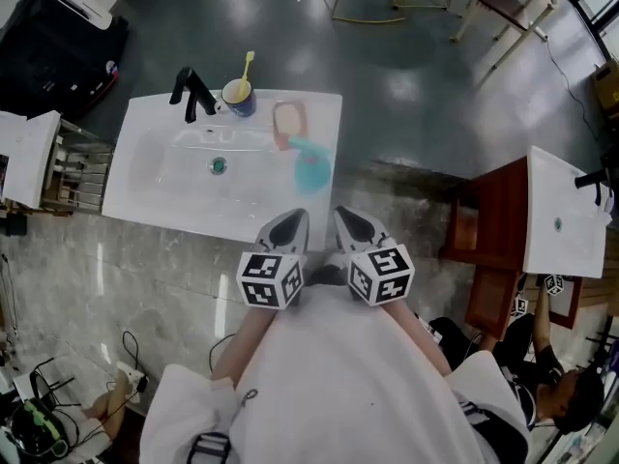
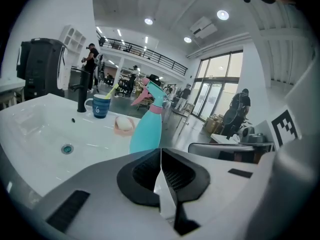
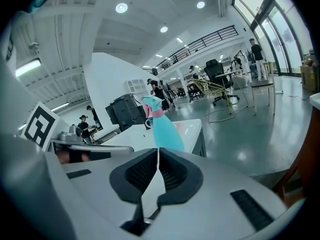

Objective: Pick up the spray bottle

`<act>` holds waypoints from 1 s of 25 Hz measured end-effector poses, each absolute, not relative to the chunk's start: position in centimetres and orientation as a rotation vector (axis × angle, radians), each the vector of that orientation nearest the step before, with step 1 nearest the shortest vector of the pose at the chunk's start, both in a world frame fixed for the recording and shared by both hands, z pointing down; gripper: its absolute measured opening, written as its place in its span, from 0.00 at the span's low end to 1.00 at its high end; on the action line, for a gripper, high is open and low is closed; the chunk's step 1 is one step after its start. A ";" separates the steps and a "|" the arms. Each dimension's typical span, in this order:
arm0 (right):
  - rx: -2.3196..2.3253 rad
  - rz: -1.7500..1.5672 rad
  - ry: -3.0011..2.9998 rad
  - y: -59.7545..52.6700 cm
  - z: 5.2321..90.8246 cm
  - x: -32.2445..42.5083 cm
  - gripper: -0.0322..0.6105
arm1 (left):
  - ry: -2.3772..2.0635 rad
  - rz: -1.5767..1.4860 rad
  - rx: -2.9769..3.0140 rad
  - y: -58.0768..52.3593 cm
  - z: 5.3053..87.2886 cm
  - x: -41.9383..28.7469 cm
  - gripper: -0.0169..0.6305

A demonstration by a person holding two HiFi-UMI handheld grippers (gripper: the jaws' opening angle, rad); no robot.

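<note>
A teal spray bottle with a pink collar and trigger stands upright on the right side of the white washbasin. My left gripper and right gripper hover side by side just short of the basin's near edge, both shut and empty. In the left gripper view the spray bottle rises right beyond the shut left gripper. The right gripper view shows the spray bottle close ahead of the shut right gripper, slightly right of centre.
On the basin stand a black faucet, a blue mug with a yellow toothbrush, and a pink soap dish just behind the bottle. A second basin on a red-brown cabinet stands to the right, with a person near it.
</note>
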State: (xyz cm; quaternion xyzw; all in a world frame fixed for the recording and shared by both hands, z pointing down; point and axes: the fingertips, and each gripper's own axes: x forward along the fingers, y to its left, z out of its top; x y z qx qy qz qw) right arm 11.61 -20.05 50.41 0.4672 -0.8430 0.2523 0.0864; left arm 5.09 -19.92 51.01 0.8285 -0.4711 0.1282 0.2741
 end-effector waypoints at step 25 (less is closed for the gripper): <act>1.315 0.644 -2.562 -20.9 49.3 11.9 0.10 | -1.333 0.307 2.247 -20.6 49.5 6.2 0.07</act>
